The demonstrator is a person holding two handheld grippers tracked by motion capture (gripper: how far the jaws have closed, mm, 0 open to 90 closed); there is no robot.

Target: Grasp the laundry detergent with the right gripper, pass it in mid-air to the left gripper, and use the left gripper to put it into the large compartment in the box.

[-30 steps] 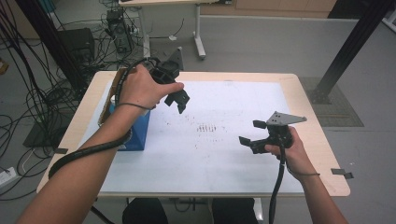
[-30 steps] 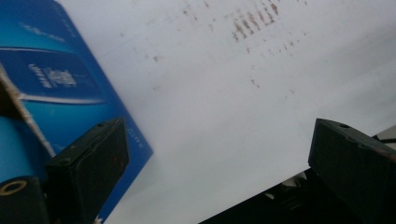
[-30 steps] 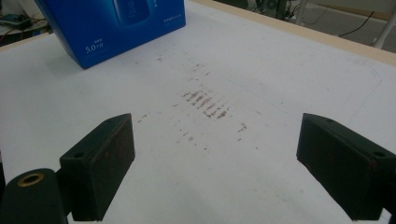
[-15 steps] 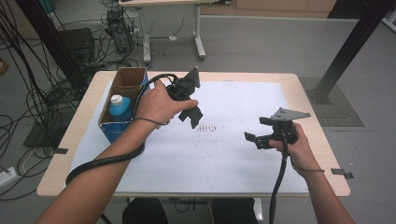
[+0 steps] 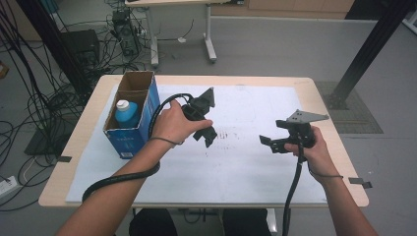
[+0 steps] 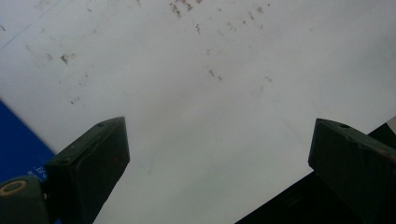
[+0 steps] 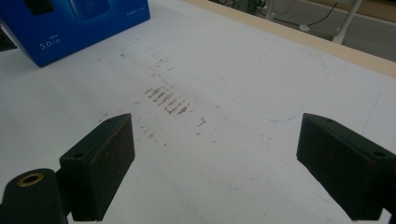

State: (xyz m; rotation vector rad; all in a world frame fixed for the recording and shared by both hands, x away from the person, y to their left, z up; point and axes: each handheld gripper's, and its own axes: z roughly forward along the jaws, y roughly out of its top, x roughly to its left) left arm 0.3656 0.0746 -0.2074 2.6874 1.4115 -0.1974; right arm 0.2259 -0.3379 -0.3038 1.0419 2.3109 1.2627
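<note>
At the table's (image 5: 319, 147) left edge, the blue bottle (image 5: 126, 112) already stands inside the open box (image 5: 132, 129). The left gripper (image 5: 206, 137), jaws wide and empty, hangs beside it; the right gripper (image 5: 269, 143), equally wide, holds nothing. Probably little remains.

Left gripper (image 5: 206, 132) moved right from above the blue box (image 5: 132, 129), lowered over the white sheet (image 5: 246, 167); box interior and bottle (image 5: 127, 111) uncovered.
</note>
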